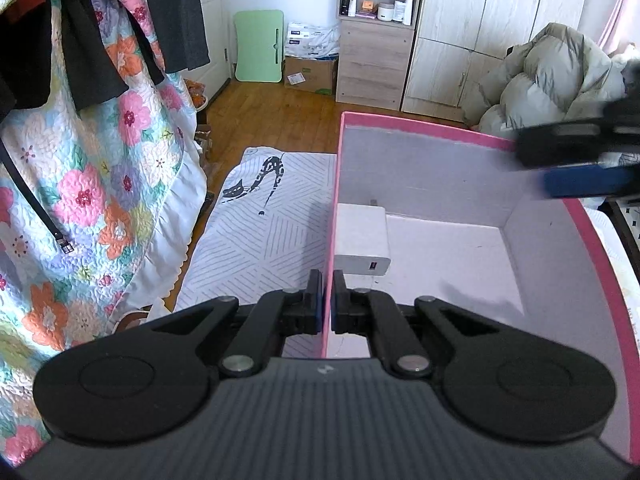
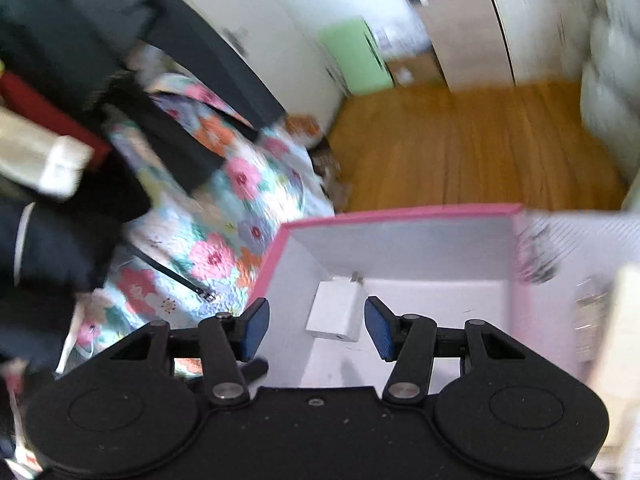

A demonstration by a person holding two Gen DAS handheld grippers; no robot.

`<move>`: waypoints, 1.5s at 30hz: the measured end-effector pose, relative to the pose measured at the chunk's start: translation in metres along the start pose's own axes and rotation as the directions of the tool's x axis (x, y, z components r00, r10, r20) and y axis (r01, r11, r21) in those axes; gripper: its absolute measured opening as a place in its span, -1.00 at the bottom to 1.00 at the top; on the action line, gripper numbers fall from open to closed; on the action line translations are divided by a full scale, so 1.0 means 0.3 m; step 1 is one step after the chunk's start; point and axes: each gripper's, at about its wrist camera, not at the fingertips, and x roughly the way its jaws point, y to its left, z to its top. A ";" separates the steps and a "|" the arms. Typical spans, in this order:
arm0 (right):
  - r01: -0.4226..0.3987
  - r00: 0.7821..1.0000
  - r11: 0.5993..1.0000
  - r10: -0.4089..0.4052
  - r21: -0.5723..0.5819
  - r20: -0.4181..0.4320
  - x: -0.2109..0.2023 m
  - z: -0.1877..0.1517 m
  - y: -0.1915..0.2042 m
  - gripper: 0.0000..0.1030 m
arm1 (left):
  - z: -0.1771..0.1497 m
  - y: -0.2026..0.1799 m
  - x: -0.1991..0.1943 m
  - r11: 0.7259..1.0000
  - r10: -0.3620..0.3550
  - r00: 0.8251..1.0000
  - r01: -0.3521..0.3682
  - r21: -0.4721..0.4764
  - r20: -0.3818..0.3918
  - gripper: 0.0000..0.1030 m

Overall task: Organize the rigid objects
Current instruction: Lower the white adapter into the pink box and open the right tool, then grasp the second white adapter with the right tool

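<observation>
Right wrist view: the white charger (image 2: 335,314) was seen ahead between the half-open, empty right gripper (image 2: 317,328) fingers; the left gripper (image 1: 327,302) was clamped on the pink box (image 1: 334,184) wall.

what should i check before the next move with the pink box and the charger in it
1. Left tongs clamped on the pink box side wall: ok, one pad on each face of the wall.
2. Right tongs empty: ok, pads apart with nothing between them.
3. White charger inside the box: ok, lying on the floor of the box in a corner by the gripped wall.
4. Free room in the box: ok, most of its floor is bare.
5. Right tongs clear of the box rim: cannot tell, that view is blurred.
6. Next object to put away: cannot tell, none is clearly in view.
</observation>
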 end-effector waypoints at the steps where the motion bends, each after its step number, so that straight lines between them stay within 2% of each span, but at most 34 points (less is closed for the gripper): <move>1: 0.010 1.000 1.000 -0.009 -0.022 0.015 -0.061 -0.011 -0.008 0.15 | -0.001 -0.001 -0.001 1.000 0.003 1.000 -0.003 0.004 0.002 -0.94; 6: 0.079 0.993 0.993 -0.069 -0.093 0.100 -0.305 -0.106 -0.108 0.15 | 0.005 0.010 0.001 1.000 -0.005 1.000 0.005 0.000 0.001 -0.94; 11: 0.186 0.973 0.977 -0.169 -0.103 0.157 -0.398 -0.230 -0.209 0.15 | 0.012 -0.026 -0.006 0.998 0.036 0.999 -0.038 0.052 0.033 -0.93; 15: 0.226 0.963 0.971 -0.211 -0.075 0.169 -0.393 -0.331 -0.266 0.15 | 0.016 -0.027 -0.007 0.998 0.036 0.998 -0.039 0.045 0.054 -0.93; 20: 0.263 0.959 0.962 -0.253 -0.069 0.125 -0.333 -0.450 -0.301 0.14 | 0.011 -0.014 -0.009 1.000 0.022 0.998 -0.023 0.017 0.064 -0.93; 24: 0.220 0.971 0.973 -0.225 0.075 0.078 -0.276 -0.517 -0.357 0.14 | 0.010 -0.024 -0.009 0.999 0.038 0.996 -0.040 0.023 0.077 -0.92; 26: 0.236 0.965 0.964 -0.248 0.127 0.091 -0.252 -0.546 -0.369 0.14 | 0.010 -0.026 -0.007 0.999 0.045 0.996 -0.047 0.024 0.079 -0.92; 29: 0.273 0.943 0.943 -0.302 0.191 0.142 -0.226 -0.567 -0.376 0.14 | 0.005 -0.027 -0.010 0.998 0.050 0.996 -0.052 0.030 0.081 -0.92; 32: 0.325 0.905 0.919 -0.371 0.224 0.207 -0.190 -0.588 -0.374 0.21 | 0.004 -0.022 -0.010 0.999 0.037 0.996 -0.038 0.014 0.079 -0.92; 35: 0.367 0.848 0.885 -0.445 0.287 0.288 -0.154 -0.613 -0.344 0.38 | 0.008 -0.016 -0.005 0.999 0.031 0.997 -0.032 0.007 0.070 -0.92; 37: 0.391 0.805 0.866 -0.486 0.312 0.341 -0.137 -0.625 -0.329 0.38 | 0.008 -0.013 -0.002 1.000 0.026 0.998 -0.026 0.002 0.061 -0.92; 38: 0.402 0.793 0.860 -0.499 0.315 0.349 -0.130 -0.626 -0.328 0.38 | 0.008 -0.013 -0.002 1.000 0.025 0.998 -0.026 0.002 0.061 -0.92; 40: 0.408 0.783 0.862 -0.500 0.302 0.370 -0.126 -0.624 -0.331 0.29 | 0.007 -0.014 -0.003 1.000 0.029 0.998 -0.030 0.010 0.062 -0.92; 42: 0.441 0.777 0.851 -0.522 0.286 0.353 -0.119 -0.620 -0.336 -0.13 | 0.005 -0.015 -0.003 1.000 0.027 0.998 -0.028 0.011 0.064 -0.92; 45: 0.426 0.793 0.864 -0.500 0.269 0.349 -0.134 -0.618 -0.355 -0.28 | 0.007 -0.011 -0.001 1.000 0.021 0.998 -0.022 0.004 0.063 -0.91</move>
